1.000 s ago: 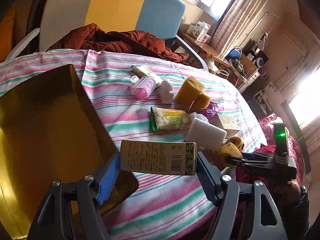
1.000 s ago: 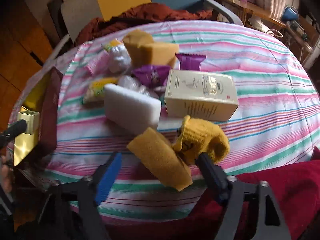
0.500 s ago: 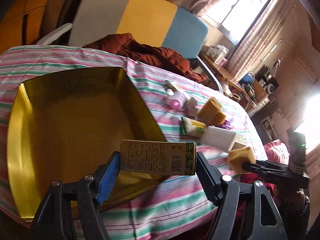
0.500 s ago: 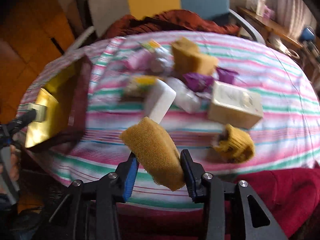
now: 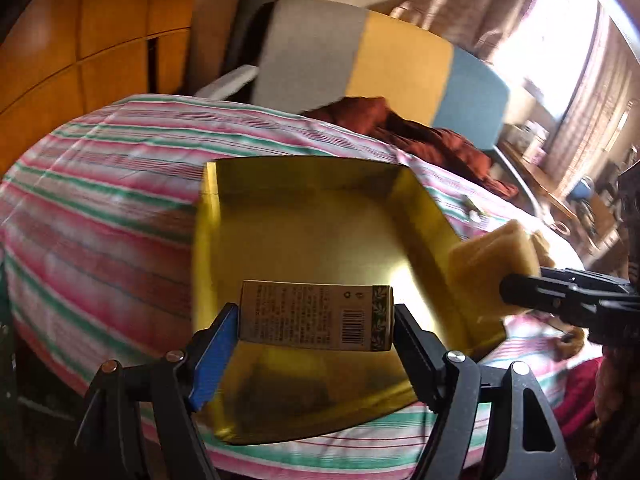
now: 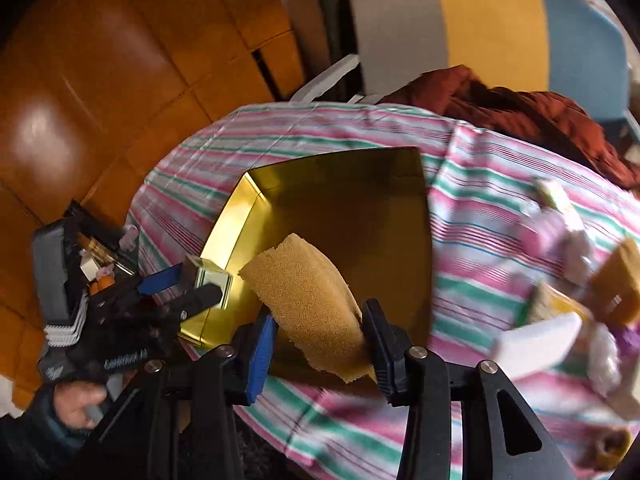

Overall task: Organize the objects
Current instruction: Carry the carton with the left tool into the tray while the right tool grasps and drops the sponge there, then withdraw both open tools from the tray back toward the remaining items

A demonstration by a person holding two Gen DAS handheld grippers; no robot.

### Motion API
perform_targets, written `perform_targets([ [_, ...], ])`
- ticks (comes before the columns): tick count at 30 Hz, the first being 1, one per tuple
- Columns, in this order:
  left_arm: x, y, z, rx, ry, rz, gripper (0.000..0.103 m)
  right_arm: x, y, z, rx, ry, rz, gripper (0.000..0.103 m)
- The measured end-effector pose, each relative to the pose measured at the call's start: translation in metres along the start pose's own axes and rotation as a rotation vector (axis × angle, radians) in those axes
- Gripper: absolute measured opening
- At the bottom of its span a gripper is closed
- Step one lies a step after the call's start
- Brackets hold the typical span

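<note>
Now both hands hover over the gold tray [image 5: 304,236], where a second ago they worked back among the clutter on the striped tablecloth [image 5: 100,216]. The left gripper [image 5: 314,320] has its jaws set wide around a printed carton [image 5: 316,316]; they have just been opening, and the blue pad looks slightly off the carton's end, so the hold seems to be loosening above the tray's near edge. The right gripper [image 6: 316,336], which had the yellow sponge [image 6: 308,300] lying loose between open jaws a second ago, now pinches it narrowly, jaws having eased a little, and has carried it above the tray floor beside the carton. The remaining items, including a white block [image 6: 536,344], lie on the cloth to the tray's right. By my judgement, two objects are about to land in the tray, with several left to collect.
</note>
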State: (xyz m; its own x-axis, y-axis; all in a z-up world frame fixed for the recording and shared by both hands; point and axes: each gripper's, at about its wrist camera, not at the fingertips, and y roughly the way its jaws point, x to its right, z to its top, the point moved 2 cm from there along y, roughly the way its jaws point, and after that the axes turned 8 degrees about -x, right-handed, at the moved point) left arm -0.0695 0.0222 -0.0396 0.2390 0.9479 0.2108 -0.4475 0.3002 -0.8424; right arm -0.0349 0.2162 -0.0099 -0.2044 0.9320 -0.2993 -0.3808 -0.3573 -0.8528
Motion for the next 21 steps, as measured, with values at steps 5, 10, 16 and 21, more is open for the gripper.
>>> perform_targets([
  [5, -0.015, 0.003, -0.005, -0.005, -0.003, 0.044, 0.086, -0.021, 0.012, 0.007, 0.004, -0.011, 0.065, 0.099],
  [10, -0.022, -0.007, -0.01, 0.033, -0.051, 0.049, 0.086, -0.043, 0.006, -0.001, 0.073, -0.1, -0.102, 0.099],
  [16, -0.02, -0.032, -0.013, 0.141, -0.071, 0.145, 0.086, -0.065, -0.009, -0.017, 0.276, -0.225, -0.365, 0.103],
  [21, -0.019, -0.045, -0.017, 0.187, -0.079, 0.267, 0.085, -0.055, 0.015, -0.029, 0.183, -0.176, -0.316, 0.102],
])
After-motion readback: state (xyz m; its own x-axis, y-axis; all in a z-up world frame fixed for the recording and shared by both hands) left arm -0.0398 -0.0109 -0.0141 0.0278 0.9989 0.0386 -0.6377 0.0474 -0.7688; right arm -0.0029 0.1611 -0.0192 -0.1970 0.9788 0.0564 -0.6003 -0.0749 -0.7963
